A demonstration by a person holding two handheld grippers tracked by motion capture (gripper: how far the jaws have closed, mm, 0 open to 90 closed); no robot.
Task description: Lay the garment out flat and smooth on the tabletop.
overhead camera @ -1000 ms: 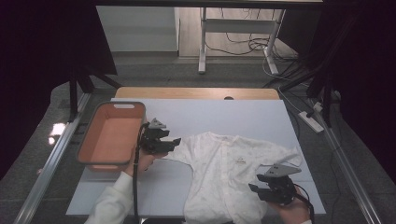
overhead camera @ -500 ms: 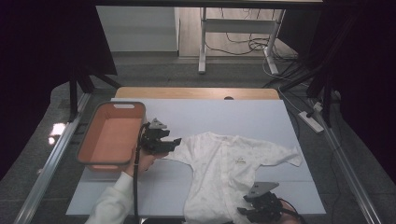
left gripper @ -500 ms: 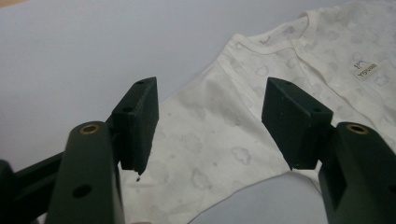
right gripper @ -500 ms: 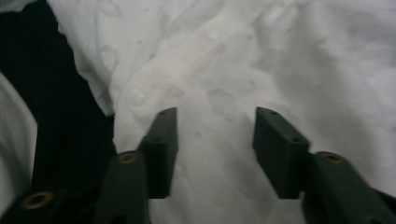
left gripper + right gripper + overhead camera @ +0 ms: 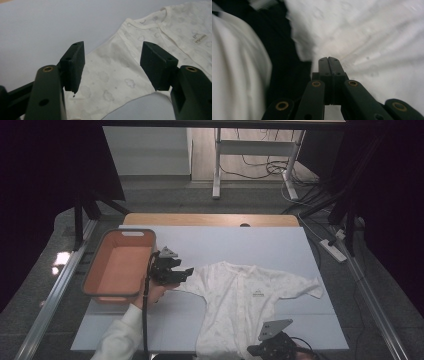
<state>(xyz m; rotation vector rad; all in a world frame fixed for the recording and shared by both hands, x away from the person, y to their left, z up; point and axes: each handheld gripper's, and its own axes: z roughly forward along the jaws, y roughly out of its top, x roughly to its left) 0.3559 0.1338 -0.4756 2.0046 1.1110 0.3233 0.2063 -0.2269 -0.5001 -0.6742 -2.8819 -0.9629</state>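
A white baby shirt (image 5: 245,300) lies spread flat on the pale blue table (image 5: 260,245), collar toward the far side. My left gripper (image 5: 186,271) hovers open just over the shirt's left sleeve (image 5: 120,67); its jaws stand wide apart with nothing between them (image 5: 112,65). At the table's near edge, my right gripper (image 5: 255,351) is at the shirt's bottom hem. Its jaws (image 5: 328,60) are pressed together, and the blurred white fabric (image 5: 374,37) creases outward from their tips, so it seems to pinch the hem.
An orange basket (image 5: 125,234) sits at the table's left side, next to the left gripper. A white sleeve (image 5: 120,335) reaches in from the bottom left. Bare table surface lies beyond the shirt and to its right.
My right gripper has moved down and left along the shirt's lower edge to the table's near edge. The left gripper has stayed in place over the sleeve.
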